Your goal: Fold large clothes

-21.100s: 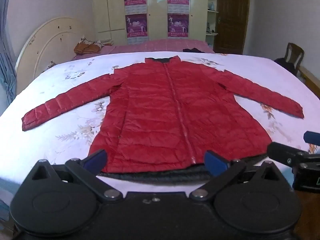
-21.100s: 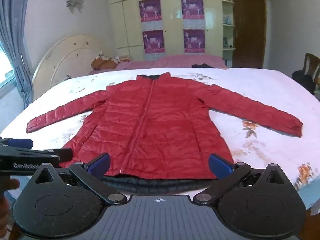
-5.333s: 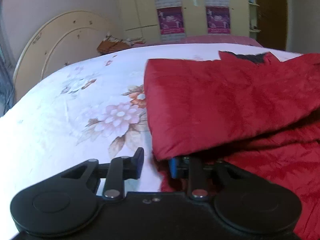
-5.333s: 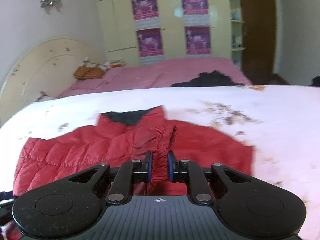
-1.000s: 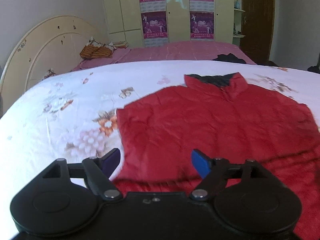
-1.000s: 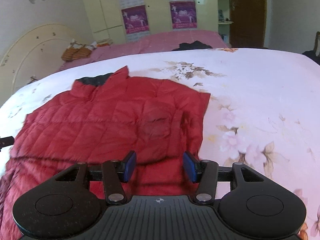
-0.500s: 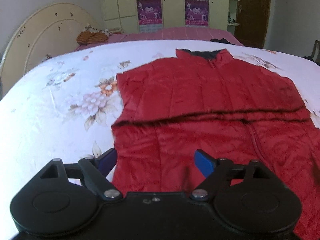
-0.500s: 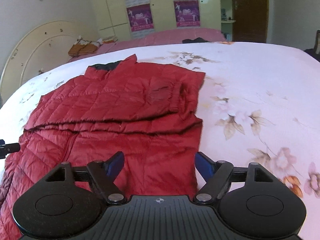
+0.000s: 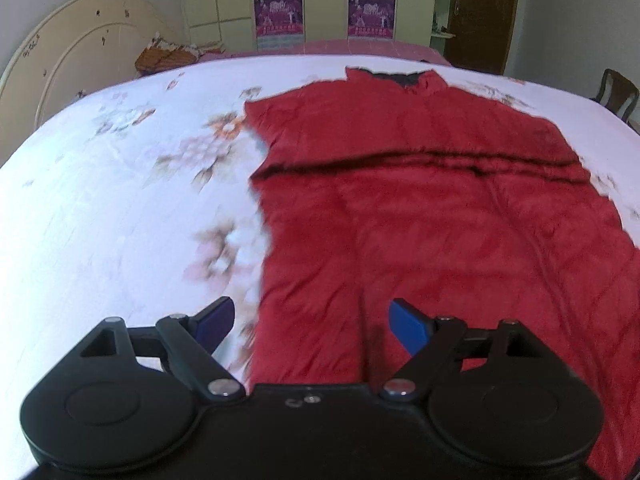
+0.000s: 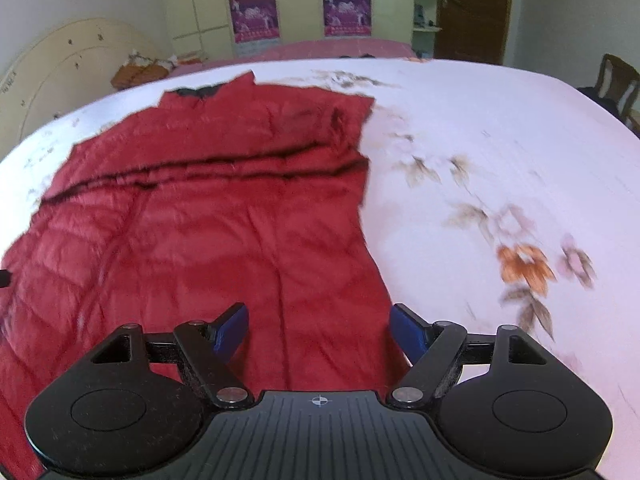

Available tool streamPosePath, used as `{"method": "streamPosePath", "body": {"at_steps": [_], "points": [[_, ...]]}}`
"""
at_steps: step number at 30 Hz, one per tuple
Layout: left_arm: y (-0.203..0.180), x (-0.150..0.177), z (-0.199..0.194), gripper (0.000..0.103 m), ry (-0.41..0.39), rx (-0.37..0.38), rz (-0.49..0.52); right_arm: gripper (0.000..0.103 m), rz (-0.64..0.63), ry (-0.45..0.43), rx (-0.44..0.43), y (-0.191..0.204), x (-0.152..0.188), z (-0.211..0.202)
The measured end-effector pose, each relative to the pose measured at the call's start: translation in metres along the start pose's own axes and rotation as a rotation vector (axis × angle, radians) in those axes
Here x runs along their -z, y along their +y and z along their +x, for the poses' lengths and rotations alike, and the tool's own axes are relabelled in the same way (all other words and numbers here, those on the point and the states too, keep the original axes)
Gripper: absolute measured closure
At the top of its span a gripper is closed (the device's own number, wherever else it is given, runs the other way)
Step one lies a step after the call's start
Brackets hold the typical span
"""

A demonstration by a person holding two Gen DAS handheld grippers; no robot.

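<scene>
A red quilted jacket (image 9: 420,216) lies flat on the flowered bedsheet (image 9: 120,200), collar at the far end. Both sleeves are folded in across the chest, leaving a dark fold line across it. My left gripper (image 9: 310,324) is open and empty over the jacket's left edge near the hem. In the right wrist view the jacket (image 10: 208,220) fills the left half. My right gripper (image 10: 320,332) is open and empty over the jacket's right edge. The hem itself is hidden below both grippers.
A cream headboard (image 9: 72,68) stands at the far left. A wardrobe with purple posters (image 9: 320,8) and a brown door (image 9: 480,12) are at the back. A chair (image 9: 616,92) stands at the right of the bed. Bare sheet (image 10: 500,160) lies right of the jacket.
Both grippers have pulled back from the folded sleeves toward the jacket's hem end. Both stay open and empty. More of the jacket's lower body shows now.
</scene>
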State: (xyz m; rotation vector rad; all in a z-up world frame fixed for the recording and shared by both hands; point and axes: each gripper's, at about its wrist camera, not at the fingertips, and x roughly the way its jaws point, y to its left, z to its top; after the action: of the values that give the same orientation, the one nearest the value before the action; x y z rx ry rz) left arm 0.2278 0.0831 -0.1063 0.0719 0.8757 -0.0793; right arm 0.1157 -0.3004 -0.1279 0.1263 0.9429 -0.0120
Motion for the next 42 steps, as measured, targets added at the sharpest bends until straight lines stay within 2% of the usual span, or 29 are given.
{"method": "streamPosePath", "body": {"at_steps": [9, 14, 17, 27, 29, 31, 33, 37, 38, 42], "points": [[0.029, 0.041, -0.025, 0.019, 0.044, 0.000, -0.036, 0.026, 0.022, 0.042, 0.072, -0.022, 0.033, -0.015], [0.033, 0.059, -0.031, 0.022, 0.078, 0.035, -0.068, 0.026, 0.023, 0.054, 0.092, -0.033, 0.045, -0.021], [0.034, 0.070, -0.036, 0.030, 0.094, 0.072, -0.088, 0.026, 0.042, 0.064, 0.083, -0.040, 0.051, -0.025], [0.027, 0.089, -0.048, 0.032, 0.112, 0.121, -0.097, 0.026, 0.047, 0.094, 0.017, -0.043, 0.068, -0.036], [0.027, 0.090, -0.050, 0.039, 0.109, 0.133, -0.099, 0.026, 0.042, 0.101, 0.001, -0.043, 0.071, -0.037], [0.026, 0.090, -0.051, 0.056, 0.108, 0.160, -0.100, 0.027, 0.051, 0.107, -0.016, -0.043, 0.074, -0.038], [0.024, 0.090, -0.051, 0.065, 0.113, 0.183, -0.105, 0.049, 0.056, 0.112, -0.039, -0.042, 0.075, -0.041], [0.022, 0.089, -0.051, 0.087, 0.120, 0.232, -0.124, 0.078, 0.086, 0.142, -0.106, -0.041, 0.074, -0.044], [0.022, 0.088, -0.052, 0.089, 0.119, 0.241, -0.129, 0.089, 0.098, 0.150, -0.128, -0.041, 0.074, -0.044], [0.028, 0.083, -0.057, 0.095, 0.104, 0.272, -0.178, 0.094, 0.122, 0.136, -0.181, -0.034, 0.069, -0.052]]}}
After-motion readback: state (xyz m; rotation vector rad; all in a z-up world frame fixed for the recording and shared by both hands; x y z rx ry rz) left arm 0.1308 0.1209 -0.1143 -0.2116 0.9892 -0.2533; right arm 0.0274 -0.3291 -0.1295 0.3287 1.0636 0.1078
